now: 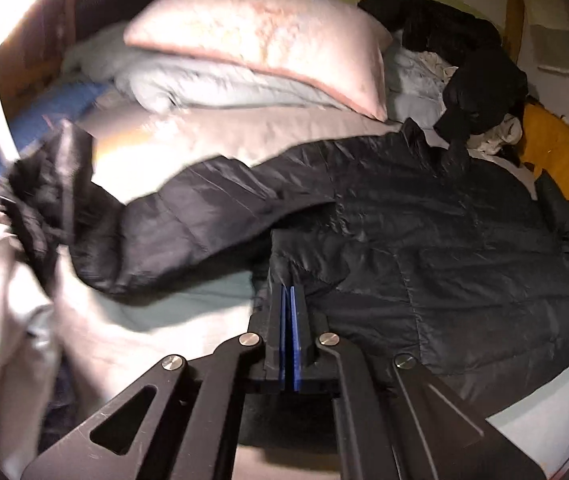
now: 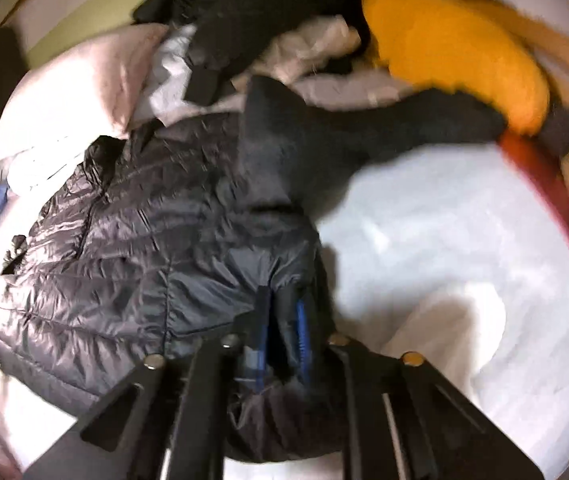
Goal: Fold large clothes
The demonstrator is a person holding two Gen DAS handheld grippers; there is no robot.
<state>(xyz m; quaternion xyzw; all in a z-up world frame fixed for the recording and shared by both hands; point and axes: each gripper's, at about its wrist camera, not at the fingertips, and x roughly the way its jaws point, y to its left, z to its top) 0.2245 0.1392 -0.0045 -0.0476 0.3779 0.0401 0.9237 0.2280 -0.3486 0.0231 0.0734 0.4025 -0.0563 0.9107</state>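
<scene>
1. Black puffer jacket [image 1: 424, 216]: spread across the bed [image 2: 444, 240], sleeve flung out sideways.
2. Left gripper [image 1: 289, 292]: clenched tight at the jacket's hem edge; whether cloth is caught is unclear.
3. Right gripper [image 2: 284, 312]: grasping a fold of jacket hem.
4. Pink pillow [image 1: 260, 40]: beyond the jacket.

Right tongs [image 2: 282, 320] clamped on black puffer jacket [image 2: 124, 248] hem, over white bedsheet [image 2: 444, 240].
</scene>
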